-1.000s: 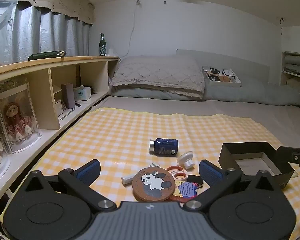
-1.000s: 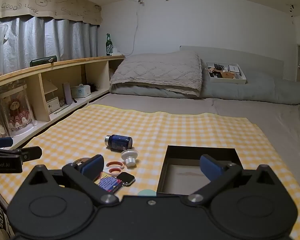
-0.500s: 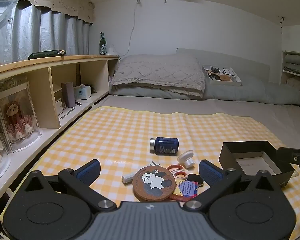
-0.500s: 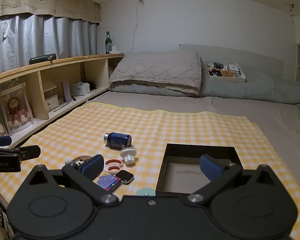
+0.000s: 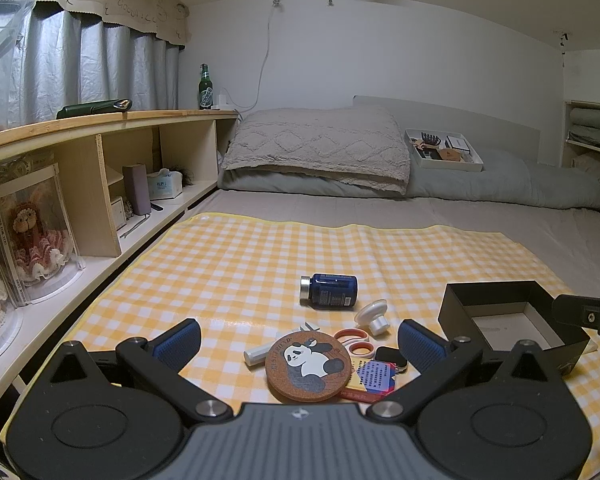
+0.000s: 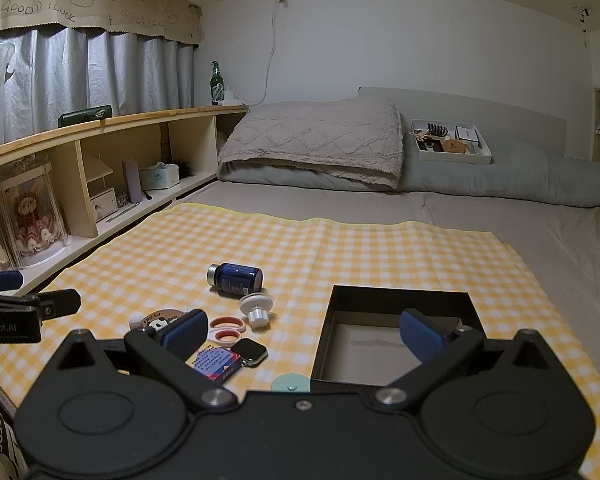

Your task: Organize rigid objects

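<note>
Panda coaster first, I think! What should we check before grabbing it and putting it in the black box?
1. Left gripper open: ok, the jaws are spread wide with nothing between them.
2. Right gripper open and free: ok, it holds nothing.
3. Panda coaster reachable: ok, it lies just ahead of the left gripper, on top of the pile.
4. Coaster free to lift: not ok, it rests partly on the colourful card box and against the white tube, which may shift.
5. Black box ready: ok, it is open on top and looks empty.
6. Blue bottle out of the way: ok, it lies on its side farther back.
</note>
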`<state>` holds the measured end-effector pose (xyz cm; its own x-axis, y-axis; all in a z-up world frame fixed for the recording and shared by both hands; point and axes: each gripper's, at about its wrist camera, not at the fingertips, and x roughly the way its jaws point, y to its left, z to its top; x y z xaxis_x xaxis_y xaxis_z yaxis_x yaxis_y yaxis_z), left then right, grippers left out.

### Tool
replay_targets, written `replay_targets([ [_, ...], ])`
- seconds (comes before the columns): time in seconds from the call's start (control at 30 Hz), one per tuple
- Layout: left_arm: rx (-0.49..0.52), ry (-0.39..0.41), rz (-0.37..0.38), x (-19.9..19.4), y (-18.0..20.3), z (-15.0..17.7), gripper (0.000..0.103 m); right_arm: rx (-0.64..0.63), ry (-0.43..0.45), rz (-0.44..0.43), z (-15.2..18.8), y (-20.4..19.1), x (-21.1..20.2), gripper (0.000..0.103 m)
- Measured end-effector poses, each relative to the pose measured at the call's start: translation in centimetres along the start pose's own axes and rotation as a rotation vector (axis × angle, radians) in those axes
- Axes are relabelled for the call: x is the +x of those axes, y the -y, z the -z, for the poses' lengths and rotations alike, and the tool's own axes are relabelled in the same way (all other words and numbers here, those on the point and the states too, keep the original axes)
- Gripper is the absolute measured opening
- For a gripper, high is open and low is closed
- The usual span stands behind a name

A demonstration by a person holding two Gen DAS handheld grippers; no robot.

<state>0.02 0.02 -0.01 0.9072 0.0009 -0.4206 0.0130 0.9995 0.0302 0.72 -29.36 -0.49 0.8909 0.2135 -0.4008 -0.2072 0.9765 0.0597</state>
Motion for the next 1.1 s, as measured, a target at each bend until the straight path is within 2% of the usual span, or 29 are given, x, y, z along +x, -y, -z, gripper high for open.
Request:
replay_targets([
  [1.1,-0.003,-0.004,-0.005,0.35,-0.09,0.45,0.103,-0.008,-0.011,0.008,0.26,0.14,0.13,0.103],
])
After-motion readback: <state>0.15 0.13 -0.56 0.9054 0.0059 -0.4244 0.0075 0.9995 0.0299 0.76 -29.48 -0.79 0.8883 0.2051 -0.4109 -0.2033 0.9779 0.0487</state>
